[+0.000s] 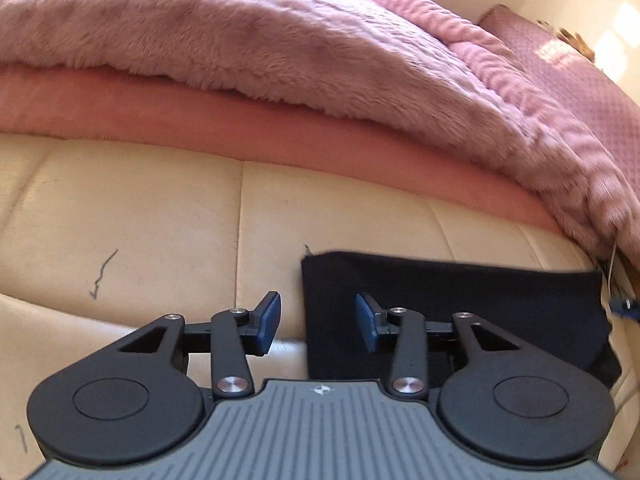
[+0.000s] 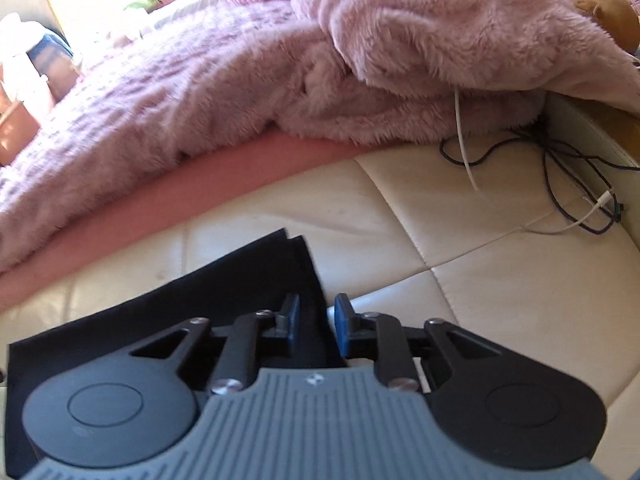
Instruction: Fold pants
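Black pants (image 1: pixel 452 304) folded, tongs (image 1: pixel 318 320) straddling edge

The left gripper (image 1: pixel 318 322) has its jaws spread wide, while the right gripper (image 2: pixel 316 326) shows a narrower gap.

The pants (image 1: pixel 452 304) lie flat on the cushion (image 1: pixel 140 216), in front of the blanket (image 1: pixel 248 36), which lies on the sheet (image 1: pixel 240 128) behind. The left gripper (image 1: pixel 318 320) straddles their left edge; the right gripper (image 2: pixel 316 324) straddles their right edge. Cables (image 2: pixel 560 168) lie on the cushion to the right, beyond the pants.
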